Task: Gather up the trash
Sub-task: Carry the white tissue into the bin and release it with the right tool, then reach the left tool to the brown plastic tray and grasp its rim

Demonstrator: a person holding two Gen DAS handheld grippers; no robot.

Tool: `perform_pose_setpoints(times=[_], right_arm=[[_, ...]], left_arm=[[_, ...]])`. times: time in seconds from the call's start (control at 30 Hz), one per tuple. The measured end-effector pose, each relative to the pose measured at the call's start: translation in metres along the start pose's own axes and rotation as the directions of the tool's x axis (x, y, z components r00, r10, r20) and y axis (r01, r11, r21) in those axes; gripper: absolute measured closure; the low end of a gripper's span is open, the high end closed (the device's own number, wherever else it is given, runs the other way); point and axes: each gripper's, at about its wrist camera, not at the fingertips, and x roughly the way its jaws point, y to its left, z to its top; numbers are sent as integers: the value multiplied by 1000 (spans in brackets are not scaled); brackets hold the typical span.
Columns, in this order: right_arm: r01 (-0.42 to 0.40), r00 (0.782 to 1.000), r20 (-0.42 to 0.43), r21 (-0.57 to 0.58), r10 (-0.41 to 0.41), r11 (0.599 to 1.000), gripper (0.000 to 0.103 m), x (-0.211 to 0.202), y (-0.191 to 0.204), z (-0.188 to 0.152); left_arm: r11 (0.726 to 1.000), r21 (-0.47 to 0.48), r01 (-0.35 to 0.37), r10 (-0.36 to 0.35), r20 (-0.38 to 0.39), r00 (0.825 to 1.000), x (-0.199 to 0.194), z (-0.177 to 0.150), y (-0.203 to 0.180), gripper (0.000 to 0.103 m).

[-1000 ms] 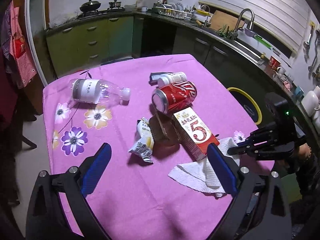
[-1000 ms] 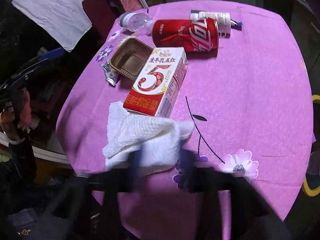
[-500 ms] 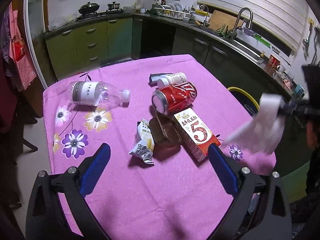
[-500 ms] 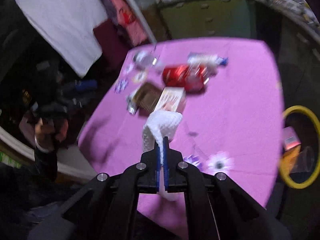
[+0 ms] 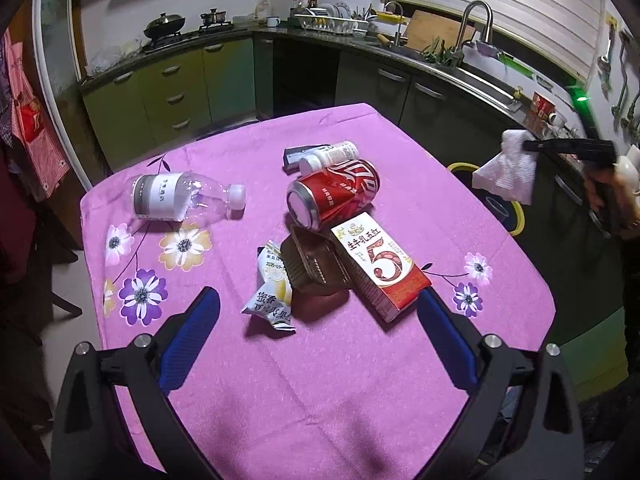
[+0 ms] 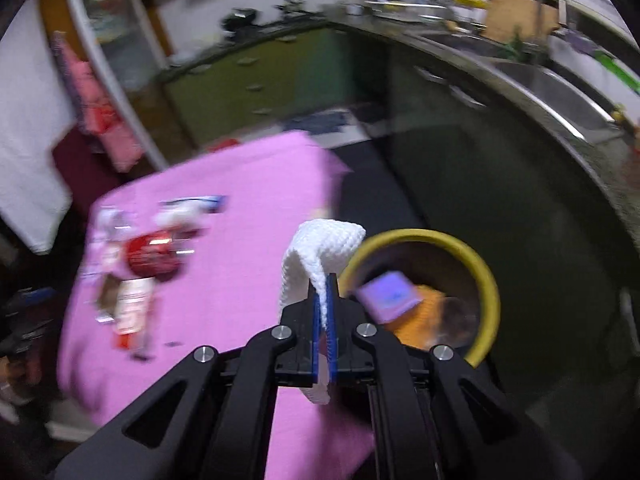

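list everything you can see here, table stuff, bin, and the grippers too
table: one, pink flowered cloth, centre
plastic bottle: one, clear with grey label, lying at table's left
soda can: one, red, on its side, mid-table
small white bottle: one, lying behind the can
carton: one, red and white, lying right of the tray
plastic tray: one, brown, between can and wrapper
snack wrapper: one, white and yellow, near the table's front
bin: one, yellow rim, on floor beside table
paper towel: one, white, pinched in right gripper
left gripper: blue pads, open, over table
right gripper: shut on towel, near bin
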Motion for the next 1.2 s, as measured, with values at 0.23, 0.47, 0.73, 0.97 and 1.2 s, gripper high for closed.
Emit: perform_pose_setpoints(times=[0.23, 0.47, 0.73, 0.97, 1.2], right_arm=[[131, 985, -119, 77, -121, 988, 71, 89, -56, 6], [167, 983, -92, 101, -158, 981, 42, 93, -68, -1], [128, 991, -41, 70, -125, 989, 41, 65, -50, -11], [96, 995, -32, 55, -94, 994, 41, 61, -46, -23], [70, 996, -50, 53, -68, 996, 41, 71, -44, -29]], left_arm=[[999, 44, -4, 5, -31, 1000, 7, 1, -15, 8], [999, 45, 6, -1, -122, 993, 34, 2, -36, 6], [998, 47, -46, 52, -148, 988, 49, 14, -48, 6], [990, -67, -123, 107, -203, 973, 68, 32, -1, 7], [991, -33, -133, 117, -307, 944, 108, 40, 7, 30]])
